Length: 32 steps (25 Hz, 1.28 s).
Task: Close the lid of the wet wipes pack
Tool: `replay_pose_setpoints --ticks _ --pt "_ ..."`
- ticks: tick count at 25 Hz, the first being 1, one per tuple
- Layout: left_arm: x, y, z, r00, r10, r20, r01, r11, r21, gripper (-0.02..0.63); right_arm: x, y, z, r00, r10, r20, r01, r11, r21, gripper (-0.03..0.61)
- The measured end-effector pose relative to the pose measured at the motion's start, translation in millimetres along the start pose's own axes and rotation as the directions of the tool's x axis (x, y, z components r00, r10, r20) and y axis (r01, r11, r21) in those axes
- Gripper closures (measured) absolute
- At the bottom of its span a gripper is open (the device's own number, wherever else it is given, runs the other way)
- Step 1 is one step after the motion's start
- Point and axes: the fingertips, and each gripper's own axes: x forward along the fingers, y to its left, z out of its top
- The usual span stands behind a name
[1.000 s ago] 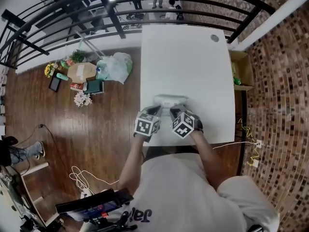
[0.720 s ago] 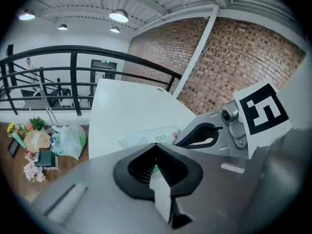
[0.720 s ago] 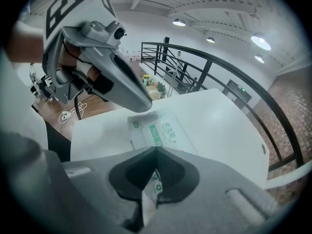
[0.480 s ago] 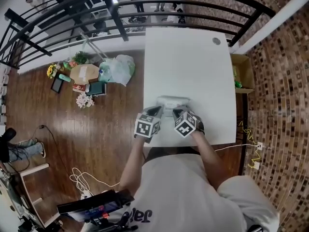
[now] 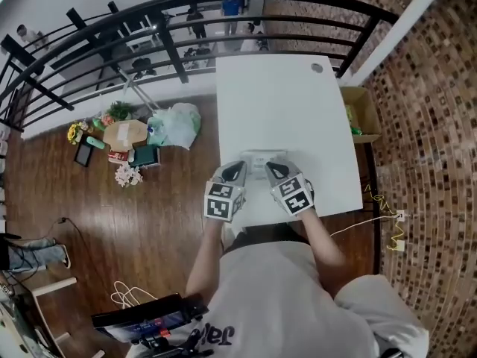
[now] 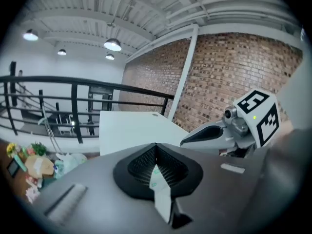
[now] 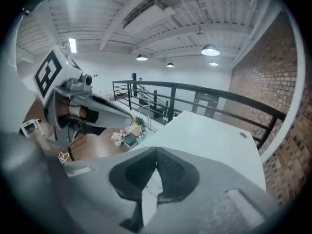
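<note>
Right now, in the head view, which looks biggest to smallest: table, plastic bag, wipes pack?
1. white table
2. plastic bag on the floor
3. wet wipes pack, partly hidden, so its rank below the bag is unsure

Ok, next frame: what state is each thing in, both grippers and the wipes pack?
left gripper: fingers shut, nothing visibly gripped.
right gripper: fingers shut, nothing visibly gripped.
wet wipes pack: lying flat on the table, just ahead of both grippers.
lid: too small to tell whether open or closed.
</note>
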Motion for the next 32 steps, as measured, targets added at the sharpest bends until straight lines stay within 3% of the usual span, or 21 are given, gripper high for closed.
replay_pose_setpoints --ticks 2,5,10,17,21,24,26,29,32 --pt "-10.6 -5.1 9.3 0.998 0.021 0.057 -0.026 0.996 0.083 0.597 -23.6 -4.0 10.2 0.995 -0.071 0.063 0.069 0.997 0.045 0.588" --pt "-26.4 -15.9 29.2 0.991 0.007 0.131 -0.026 0.99 0.139 0.597 -62.1 -8.9 28.4 0.969 -0.184 0.164 0.168 0.98 0.106 0.588" --pt "-63.5 -48.9 56.0 0.971 -0.04 0.234 0.011 0.993 0.121 0.597 -127.1 0.7 47.3 0.909 -0.287 0.303 0.247 0.955 0.165 0.589" --pt "-133.5 -121.6 53.4 0.913 -0.047 0.406 -0.003 0.993 0.121 0.597 -211.4 24.5 40.3 0.82 -0.352 0.452 0.289 0.935 0.204 0.589" --pt "-181.4 -166.9 13.9 0.894 0.013 0.448 -0.055 0.995 0.079 0.597 -252.9 70.5 1.3 0.814 -0.319 0.485 0.22 0.943 0.251 0.588" --pt "-222.9 -195.7 -36.2 0.904 0.086 0.419 -0.135 0.987 0.09 0.597 -284.5 125.0 -29.7 0.812 -0.283 0.51 0.154 0.948 0.279 0.588" --pt "-230.5 -222.3 -54.0 0.91 0.116 0.398 -0.168 0.981 0.099 0.597 -301.9 140.4 -46.9 0.827 -0.264 0.497 0.156 0.956 0.249 0.588" --pt "-245.7 -256.9 -47.2 0.907 0.092 0.411 -0.153 0.981 0.116 0.597 -325.7 159.0 -49.0 0.827 -0.259 0.499 0.164 0.96 0.226 0.589" --pt "-268.2 -268.5 -28.7 0.888 0.053 0.457 -0.14 0.978 0.157 0.597 -337.3 176.6 -44.7 0.818 -0.247 0.519 0.155 0.964 0.215 0.589"
